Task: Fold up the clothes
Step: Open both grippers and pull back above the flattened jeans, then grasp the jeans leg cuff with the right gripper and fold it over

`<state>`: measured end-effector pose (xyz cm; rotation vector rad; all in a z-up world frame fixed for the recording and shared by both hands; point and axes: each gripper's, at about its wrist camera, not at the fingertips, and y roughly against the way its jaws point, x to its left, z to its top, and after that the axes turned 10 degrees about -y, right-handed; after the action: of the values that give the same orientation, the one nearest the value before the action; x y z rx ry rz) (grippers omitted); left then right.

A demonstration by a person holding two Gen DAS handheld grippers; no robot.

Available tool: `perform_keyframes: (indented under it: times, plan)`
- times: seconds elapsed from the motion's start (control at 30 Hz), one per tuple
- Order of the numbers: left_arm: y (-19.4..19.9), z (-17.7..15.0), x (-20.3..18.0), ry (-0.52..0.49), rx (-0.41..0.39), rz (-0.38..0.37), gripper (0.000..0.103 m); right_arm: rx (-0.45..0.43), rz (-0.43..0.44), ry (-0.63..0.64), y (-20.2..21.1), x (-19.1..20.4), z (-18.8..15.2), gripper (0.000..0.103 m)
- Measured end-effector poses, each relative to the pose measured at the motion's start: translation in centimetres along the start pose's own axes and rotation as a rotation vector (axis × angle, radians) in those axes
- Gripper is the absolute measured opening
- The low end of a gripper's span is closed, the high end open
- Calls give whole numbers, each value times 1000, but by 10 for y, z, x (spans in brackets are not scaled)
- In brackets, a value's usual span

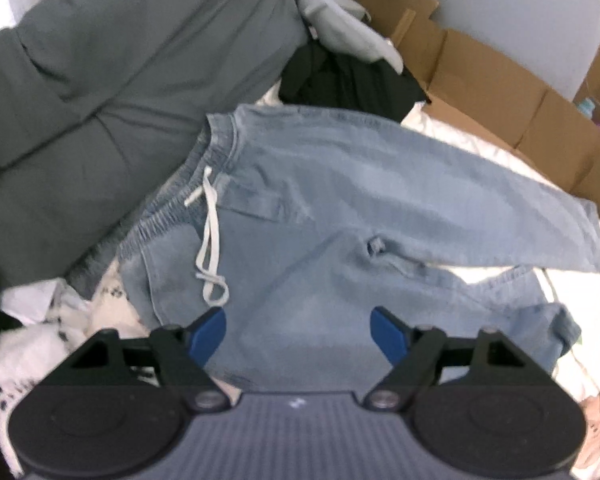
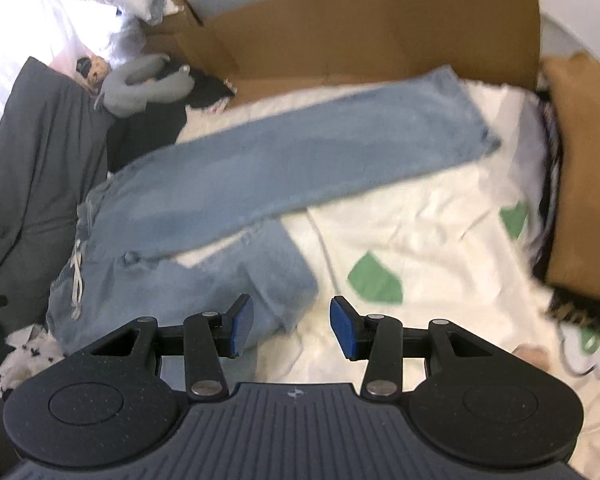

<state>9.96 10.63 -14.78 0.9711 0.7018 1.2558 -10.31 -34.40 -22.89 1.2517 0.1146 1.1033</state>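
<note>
Light blue denim trousers (image 1: 340, 200) with an elastic waist and a white drawstring (image 1: 212, 240) lie spread on a white sheet. One leg stretches out long to the right; the other leg (image 2: 228, 280) is bent back and shorter. My left gripper (image 1: 298, 334) hovers over the seat area below the drawstring, its blue pads wide apart with nothing pinched. In the right wrist view my right gripper (image 2: 292, 330) stands open above the hem edge of the bent leg, with trousers (image 2: 292, 160) beyond it. No cloth is gripped.
A grey garment (image 1: 100, 100) lies left of the trousers, black clothing (image 1: 348, 80) and a grey neck pillow (image 2: 140, 84) behind. Cardboard boxes (image 2: 360, 32) line the far side. A brown cushion (image 2: 584, 180) lies at the right. The white sheet (image 2: 440, 240) has green patches.
</note>
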Motion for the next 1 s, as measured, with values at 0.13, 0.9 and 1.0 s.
perform_keyframes:
  times: [0.13,0.9,1.0]
  plan:
    - [-17,-14,-6,-8,18,3,81,50,4,2,-25,-4,-20,50]
    - [-105,-76,10,67,90,-65,78,161,66,-129,-137,31,-47,50]
    - [-117,-87,13,99,109,-81,77,167,40,-147,-148,34,-46,50]
